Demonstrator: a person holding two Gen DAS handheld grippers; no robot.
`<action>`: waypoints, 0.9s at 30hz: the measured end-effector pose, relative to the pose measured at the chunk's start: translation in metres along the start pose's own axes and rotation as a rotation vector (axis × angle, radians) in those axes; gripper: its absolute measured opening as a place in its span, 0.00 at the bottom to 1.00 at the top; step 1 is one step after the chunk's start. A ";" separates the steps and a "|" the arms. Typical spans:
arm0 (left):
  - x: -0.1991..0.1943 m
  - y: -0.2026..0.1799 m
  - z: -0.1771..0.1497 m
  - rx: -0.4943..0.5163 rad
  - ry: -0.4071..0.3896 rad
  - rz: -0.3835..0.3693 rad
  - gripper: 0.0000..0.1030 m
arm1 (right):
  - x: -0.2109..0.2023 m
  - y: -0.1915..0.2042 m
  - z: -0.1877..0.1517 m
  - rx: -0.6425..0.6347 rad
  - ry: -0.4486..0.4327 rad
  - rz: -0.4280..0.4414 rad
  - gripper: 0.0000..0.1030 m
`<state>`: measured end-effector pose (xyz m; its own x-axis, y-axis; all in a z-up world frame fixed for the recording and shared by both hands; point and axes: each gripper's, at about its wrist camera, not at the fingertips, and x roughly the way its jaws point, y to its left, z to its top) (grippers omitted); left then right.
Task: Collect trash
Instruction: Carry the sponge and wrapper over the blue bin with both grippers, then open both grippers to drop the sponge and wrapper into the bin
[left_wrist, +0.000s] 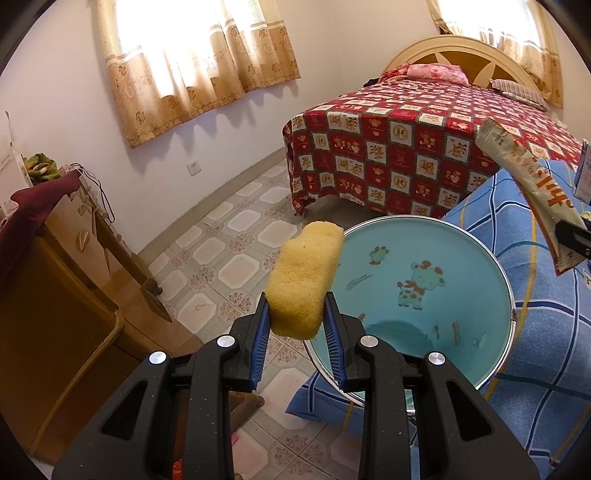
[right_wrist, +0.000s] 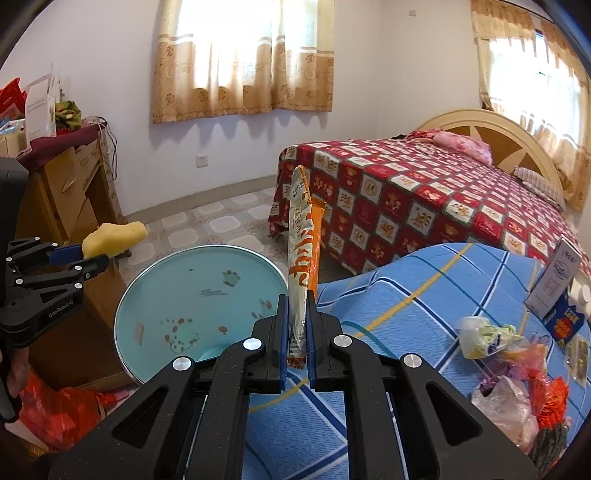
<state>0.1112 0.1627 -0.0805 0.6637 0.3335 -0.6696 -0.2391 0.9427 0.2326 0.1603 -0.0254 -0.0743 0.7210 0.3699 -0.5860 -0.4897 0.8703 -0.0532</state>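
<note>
My left gripper (left_wrist: 296, 308) is shut on a yellow sponge (left_wrist: 304, 284) and holds it in the air just left of a round light-blue tray (left_wrist: 424, 295) with giraffe pictures. The sponge also shows in the right wrist view (right_wrist: 110, 238), held by the left gripper (right_wrist: 86, 258). My right gripper (right_wrist: 297, 302) is shut on a long orange and white snack wrapper (right_wrist: 301, 266), upright above the near edge of the tray (right_wrist: 199, 295). The wrapper shows at the right of the left wrist view (left_wrist: 532, 184).
The tray lies on a surface covered by a blue plaid cloth (right_wrist: 399, 295). Crumpled wrappers and plastic bags (right_wrist: 509, 362) and a small box (right_wrist: 554, 284) lie on the cloth at right. A bed with a red quilt (right_wrist: 424, 199) stands behind. A wooden dresser (left_wrist: 66, 295) stands at left.
</note>
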 end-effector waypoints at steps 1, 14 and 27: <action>0.000 0.000 0.000 0.000 0.001 -0.001 0.28 | 0.000 0.001 -0.001 -0.002 0.000 0.002 0.08; -0.001 -0.004 -0.001 -0.003 -0.003 -0.010 0.28 | 0.003 0.007 -0.001 -0.018 0.009 0.017 0.09; -0.003 -0.009 -0.002 -0.001 0.000 -0.034 0.28 | 0.005 0.016 -0.004 -0.040 0.023 0.041 0.09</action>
<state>0.1101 0.1537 -0.0822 0.6713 0.3015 -0.6771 -0.2176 0.9534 0.2089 0.1547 -0.0111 -0.0814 0.6891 0.3969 -0.6063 -0.5381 0.8407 -0.0613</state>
